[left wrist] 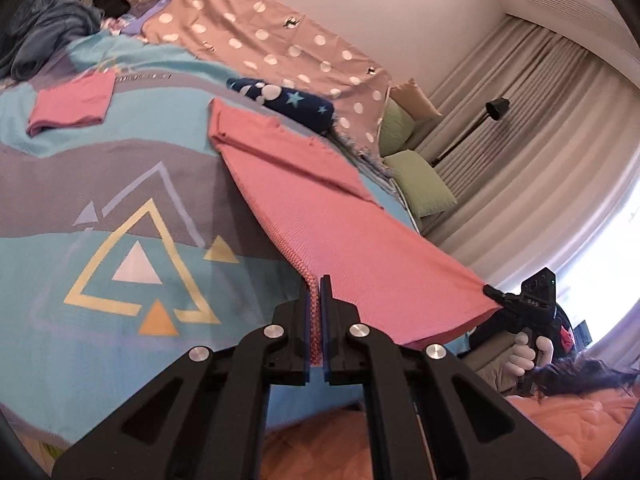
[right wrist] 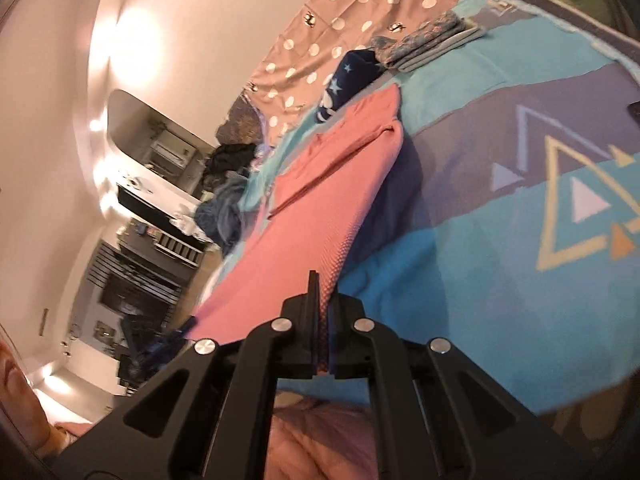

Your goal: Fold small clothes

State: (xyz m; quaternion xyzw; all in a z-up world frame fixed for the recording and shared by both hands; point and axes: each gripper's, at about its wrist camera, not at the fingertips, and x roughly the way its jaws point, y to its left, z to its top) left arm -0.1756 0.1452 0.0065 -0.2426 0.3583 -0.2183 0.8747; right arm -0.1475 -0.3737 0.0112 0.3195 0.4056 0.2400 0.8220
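Left hand-held gripper (left wrist: 318, 300) clamped on the near corner of the pink garment (left wrist: 320, 208), blue pads pinching a bunched hem. Right hand-held gripper (right wrist: 322, 304) likewise closed on the garment's other near corner; from the left wrist view it shows at the cloth's far tip (left wrist: 494, 294), held by the person's hand (left wrist: 528, 350).

Garment location: far end rests on the bed (left wrist: 120, 160) mid-cover, beside the navy star-print roll (left wrist: 292, 104); near end is lifted and stretched taut between both grippers over the bed's near edge. One sleeve or side panel already looks folded inward along the length. A finished pink fold (left wrist: 72, 102) sits toward the bed's far left corner, near the unfolded pile (left wrist: 60, 20) of blue and dark clothes.

Step in hand, judged: bring the held hem forward over the body to halve the garment lengthwise.

How to do well:
- keep both corners level and tension even, so the hem edge lands straight
- carry the hem up and over, not dragging, so the far end lying on the cover does not slide or bunch
- line held corners with the far corners before releasing
- lower flat, open both together, then smooth
- avoid brushing the navy roll, just beside the far end.

Risk: folded-in panel may flop open if lifted too high.
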